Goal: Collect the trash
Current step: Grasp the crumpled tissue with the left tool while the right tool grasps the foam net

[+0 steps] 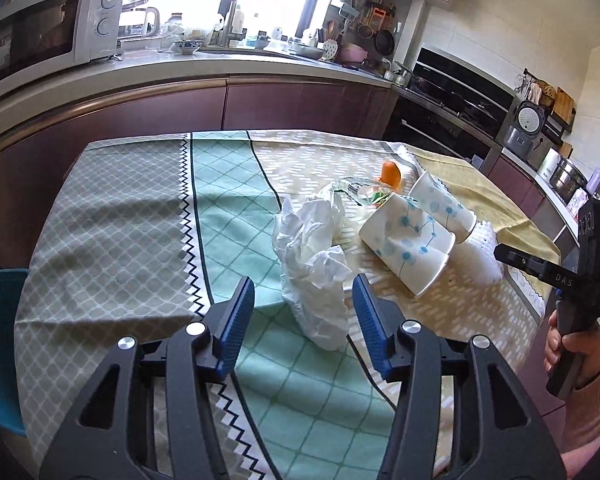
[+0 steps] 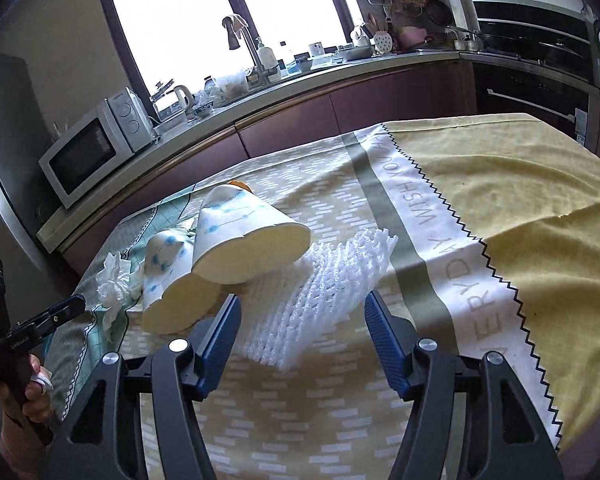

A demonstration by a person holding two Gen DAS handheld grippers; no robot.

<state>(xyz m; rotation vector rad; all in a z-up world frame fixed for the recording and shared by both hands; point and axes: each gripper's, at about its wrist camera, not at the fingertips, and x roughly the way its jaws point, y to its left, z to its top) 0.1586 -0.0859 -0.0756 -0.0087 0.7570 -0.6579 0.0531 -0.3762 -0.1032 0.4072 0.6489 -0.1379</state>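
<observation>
A crumpled white tissue (image 1: 312, 256) lies on the tablecloth (image 1: 120, 216), its near end between the blue pads of my left gripper (image 1: 303, 284), which do not press on it. Two paper cups with blue prints (image 1: 408, 240) (image 1: 444, 204) lie on their sides to the right, beside a clear wrapper (image 1: 360, 192) and an orange peel (image 1: 392, 174). In the right wrist view my right gripper (image 2: 303, 300) stands open around the near end of a white foam net (image 2: 324, 280), with the cups (image 2: 240, 236) (image 2: 168, 280) just left of it.
A hand (image 1: 568, 348) holds the right gripper's handle at the table's right edge. A blue chair (image 1: 0, 340) stands at the left. Beyond the table runs a counter (image 1: 180, 68) with a microwave (image 1: 36, 36), kettle and sink; an oven (image 1: 460, 96) sits at the right.
</observation>
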